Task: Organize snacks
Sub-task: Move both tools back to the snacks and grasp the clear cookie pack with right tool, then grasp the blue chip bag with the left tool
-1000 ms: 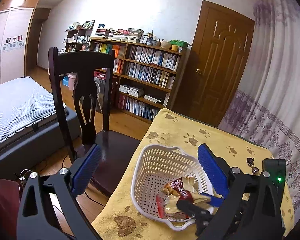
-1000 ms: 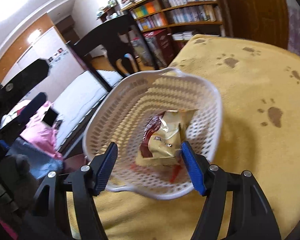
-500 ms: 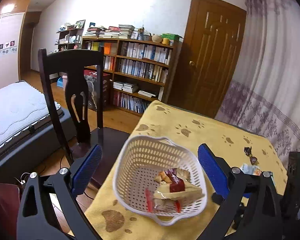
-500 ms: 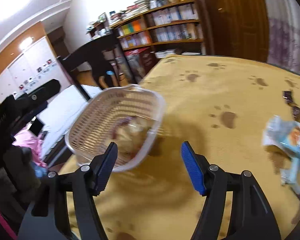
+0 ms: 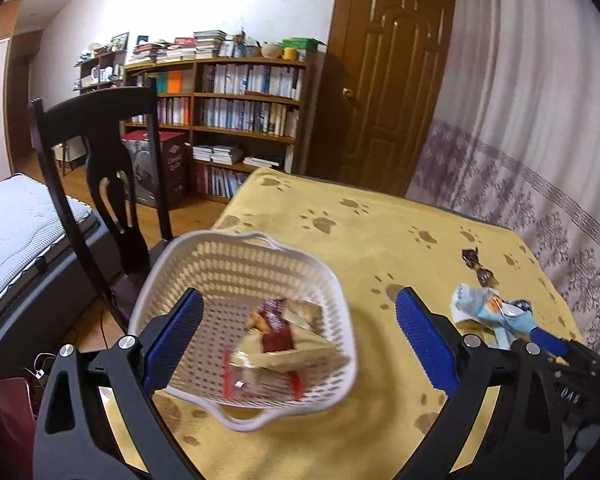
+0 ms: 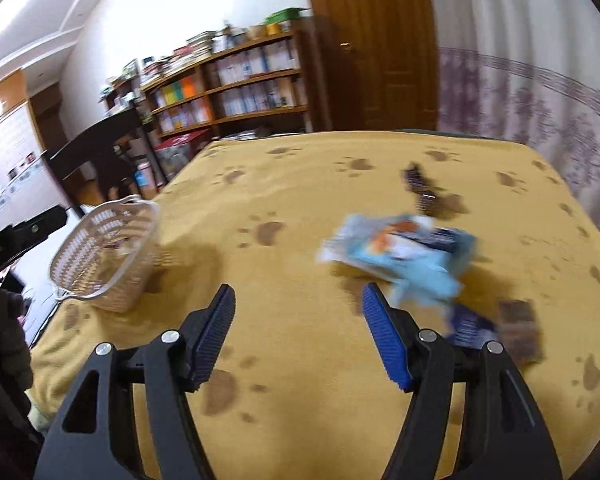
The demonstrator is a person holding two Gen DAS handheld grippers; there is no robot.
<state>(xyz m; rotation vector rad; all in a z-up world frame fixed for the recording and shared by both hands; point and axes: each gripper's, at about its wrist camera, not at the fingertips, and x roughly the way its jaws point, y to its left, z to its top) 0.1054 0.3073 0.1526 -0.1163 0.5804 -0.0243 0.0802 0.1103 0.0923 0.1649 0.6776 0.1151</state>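
Observation:
A white slotted basket (image 5: 236, 264) (image 6: 100, 240) stands near the table's left edge with a red and beige snack packet (image 5: 284, 332) lying inside. My left gripper (image 5: 296, 332) hovers open over the basket's near side, nothing between its blue pads. My right gripper (image 6: 298, 312) is open above bare cloth, left of a pale blue snack packet (image 6: 404, 252) (image 5: 492, 308). Beyond that packet lie dark wrapped candies (image 6: 420, 188) (image 5: 476, 266). Closer to me, at its right, sit a dark blue packet (image 6: 468, 328) and a brown one (image 6: 518, 332), both blurred.
The table wears a yellow paw-print cloth (image 5: 380, 240) (image 6: 284, 184). A dark wooden chair (image 5: 100, 152) stands at its left edge, a bed (image 5: 16, 220) beyond that. Bookshelves (image 5: 236, 120) and a brown door (image 5: 392, 80) are at the back, a curtain (image 5: 532, 120) on the right.
My right gripper has swung right, away from the basket where it released the packet, to the loose snacks. The left gripper has turned slightly right, bringing the blue packet into its view.

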